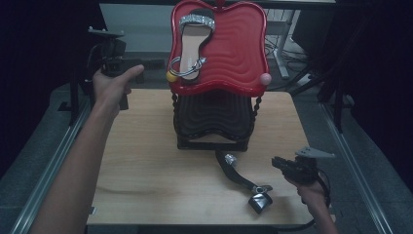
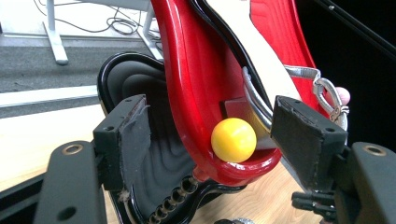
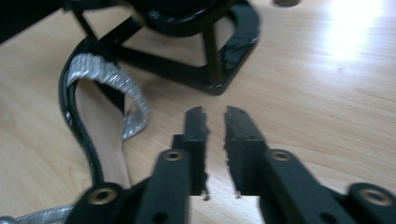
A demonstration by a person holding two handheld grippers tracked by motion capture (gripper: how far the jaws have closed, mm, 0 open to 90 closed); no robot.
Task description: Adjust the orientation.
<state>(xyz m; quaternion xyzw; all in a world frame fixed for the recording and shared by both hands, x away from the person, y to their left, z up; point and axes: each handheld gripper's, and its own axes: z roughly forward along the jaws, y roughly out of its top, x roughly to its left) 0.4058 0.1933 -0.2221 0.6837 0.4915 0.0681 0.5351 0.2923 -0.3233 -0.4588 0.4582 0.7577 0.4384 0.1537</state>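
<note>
I am holding my left gripper point(image 1: 109, 61) up beside the red tray point(image 1: 243, 44) of the two-tier stand, its jaws standing wide with nothing pressed between them; straight ahead of them sits the yellow ball point(image 2: 233, 139) at the tray's near corner, and just behind it the heel of the sandal on the tray point(image 1: 195, 41); my right gripper point(image 1: 287, 165) is hanging low over the wooden table point(image 1: 146, 170), its jaws narrowed to a thin gap and holding nothing; the second sandal point(image 1: 243, 180) is lying on the table just to the left of them, close to the stand's black base point(image 3: 210, 70). To do this step well, I judge I should open the right jaws again before reaching; take the loose sandal by the sole near the sparkly strap point(image 3: 116, 88), not by the thin ankle strap; lift it level and set it beside its mate while the left jaws steady the tray's rim without nudging the ball. Hard to make out: the right gripper view is blurred; the sandal's heel end is cut off at that picture's bottom edge; the black lower tray point(image 1: 214, 117) lies in shadow, so I cannot tell what it holds.
</note>
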